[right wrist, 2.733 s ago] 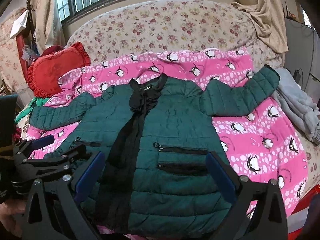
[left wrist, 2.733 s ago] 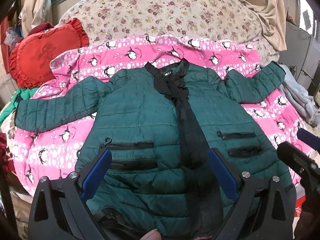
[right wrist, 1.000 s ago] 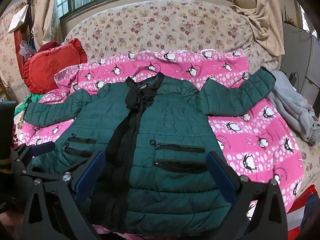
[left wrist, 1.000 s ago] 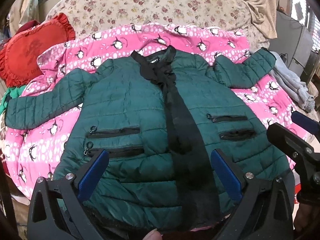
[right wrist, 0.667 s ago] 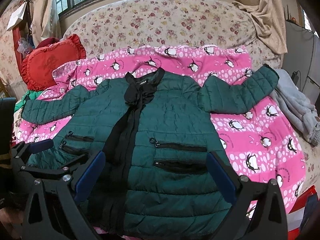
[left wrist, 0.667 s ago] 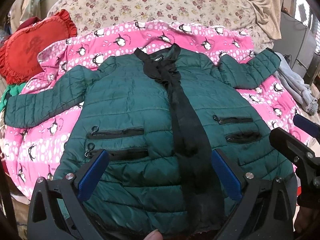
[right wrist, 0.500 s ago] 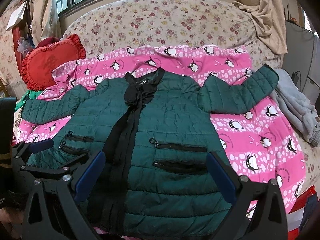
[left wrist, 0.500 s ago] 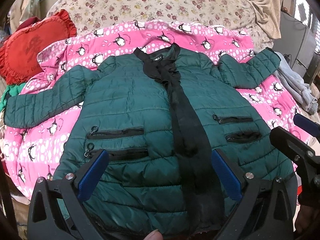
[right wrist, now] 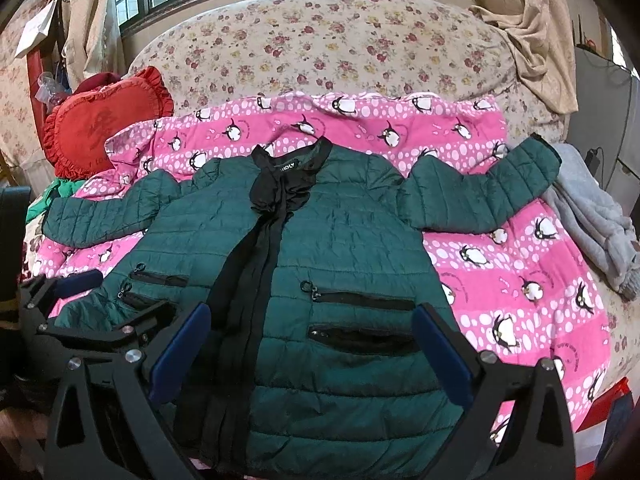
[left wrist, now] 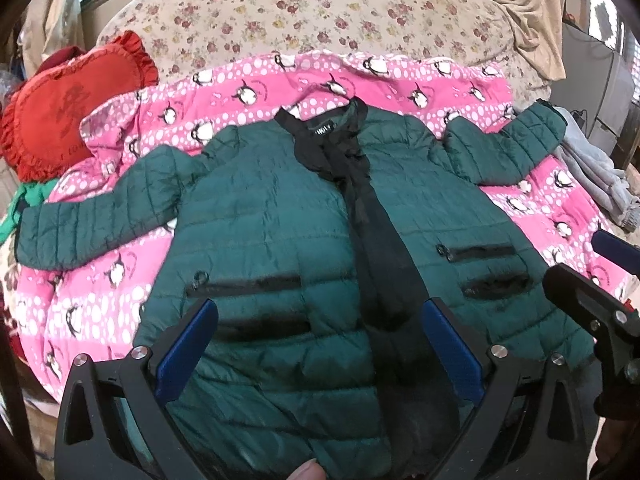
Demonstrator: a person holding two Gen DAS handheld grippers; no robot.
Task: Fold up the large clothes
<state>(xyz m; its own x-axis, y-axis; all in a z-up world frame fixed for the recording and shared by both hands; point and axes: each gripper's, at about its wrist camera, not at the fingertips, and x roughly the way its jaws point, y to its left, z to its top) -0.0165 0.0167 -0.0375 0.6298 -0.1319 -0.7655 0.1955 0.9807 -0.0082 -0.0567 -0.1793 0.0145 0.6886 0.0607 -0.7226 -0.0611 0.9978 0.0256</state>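
A dark green quilted jacket (left wrist: 272,216) lies flat and face up across the middle of both views, sleeves spread out to either side, on a pink penguin-print blanket (left wrist: 400,76) over a floral-covered bed (left wrist: 320,12). A black tie-like strip (left wrist: 376,232) runs from the collar down the front, and two zipped pockets sit on each side of it.

The left gripper (left wrist: 320,344) hangs over the jacket's lower hem at the bottom of its frame, blue-padded fingers (left wrist: 188,344) spread wide and holding nothing. The right gripper (right wrist: 312,344) is likewise over the hem, fingers (right wrist: 444,356) wide apart and empty; whether either touches the fabric is hard to say.

A red frilled cushion (right wrist: 104,120) sits at the upper left, and a grey garment (right wrist: 592,208) lies at the right edge beside the jacket's sleeve.
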